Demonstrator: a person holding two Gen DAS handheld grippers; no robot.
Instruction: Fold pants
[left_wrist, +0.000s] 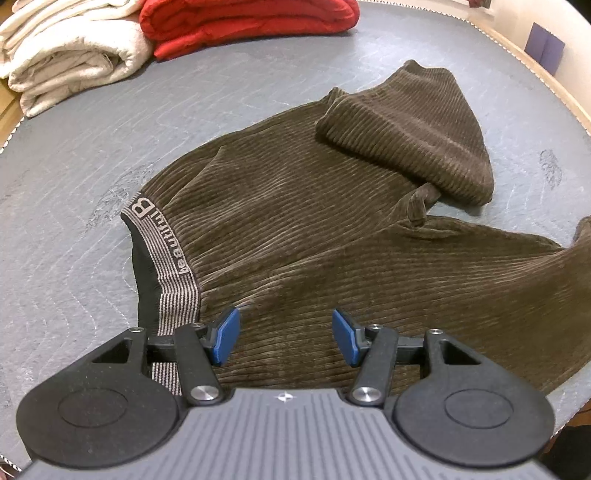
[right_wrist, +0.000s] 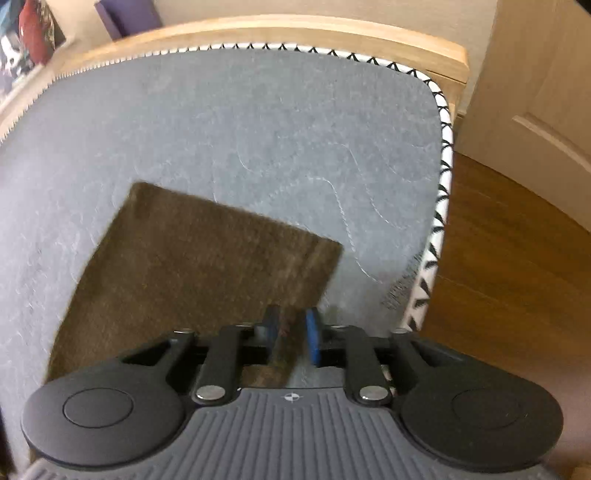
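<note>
Brown corduroy pants (left_wrist: 295, 206) lie spread on a grey quilted surface (left_wrist: 92, 166), with the striped waistband (left_wrist: 166, 258) at the left. One leg (left_wrist: 406, 129) is doubled back on itself at the far right. My left gripper (left_wrist: 286, 336) hovers open over the hip area beside the waistband, with nothing between its blue pads. In the right wrist view the other leg's end (right_wrist: 203, 266) lies flat. My right gripper (right_wrist: 291, 328) sits over that leg's right edge with a narrow gap between its jaws. Brown cloth shows in the gap and the pads do not press on it. This view is blurred.
Folded cream cloth (left_wrist: 66, 55) and a folded red garment (left_wrist: 251, 22) sit at the far left. A wooden frame (right_wrist: 258, 29) borders the quilted surface (right_wrist: 258, 129). Its right edge drops to a wooden floor (right_wrist: 498, 277), with a door (right_wrist: 546, 92) beyond.
</note>
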